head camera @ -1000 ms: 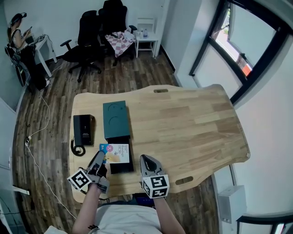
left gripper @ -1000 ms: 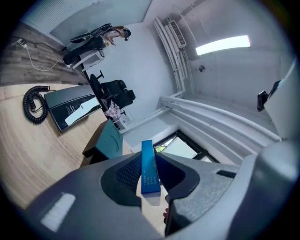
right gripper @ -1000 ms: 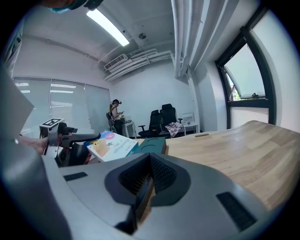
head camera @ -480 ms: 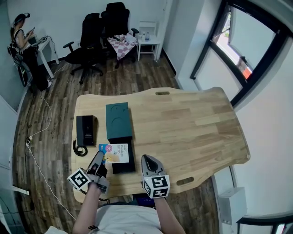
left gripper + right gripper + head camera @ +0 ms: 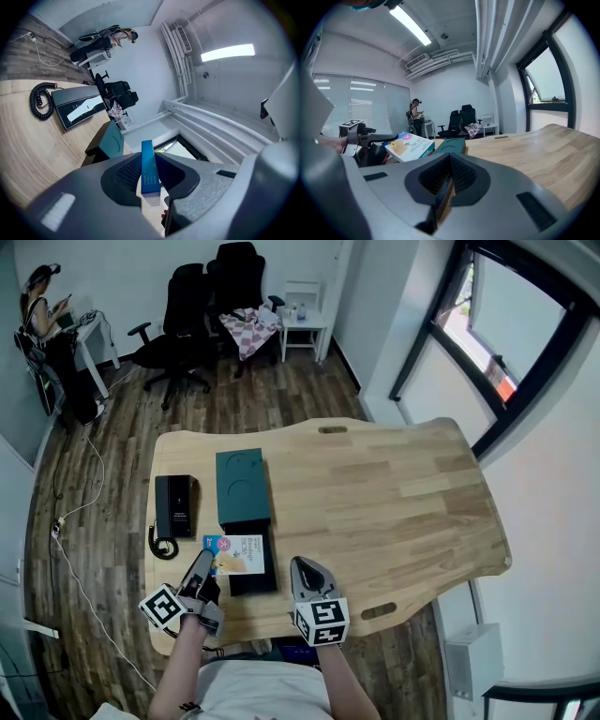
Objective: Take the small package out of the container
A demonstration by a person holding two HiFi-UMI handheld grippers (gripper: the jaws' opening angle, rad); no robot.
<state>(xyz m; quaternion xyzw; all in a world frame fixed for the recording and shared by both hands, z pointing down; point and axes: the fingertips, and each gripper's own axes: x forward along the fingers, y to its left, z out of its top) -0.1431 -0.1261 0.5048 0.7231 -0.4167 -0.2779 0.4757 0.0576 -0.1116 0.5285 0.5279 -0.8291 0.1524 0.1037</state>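
Your left gripper (image 5: 208, 566) covers the near corner of the small package (image 5: 241, 553) in the head view. The package hides part of the black container (image 5: 253, 579) under it. The words on the package are too small to read. In the left gripper view you see only its thin blue edge, and its lower end is behind the jaws. The bottom of the head view cuts off your arms (image 5: 178, 667).

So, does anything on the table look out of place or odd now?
Nothing looks spilled or damaged. The teal lid lies off the black container, at its far end, and the small package is raised and tilted: the left tool holds it by one edge over the container's left side.
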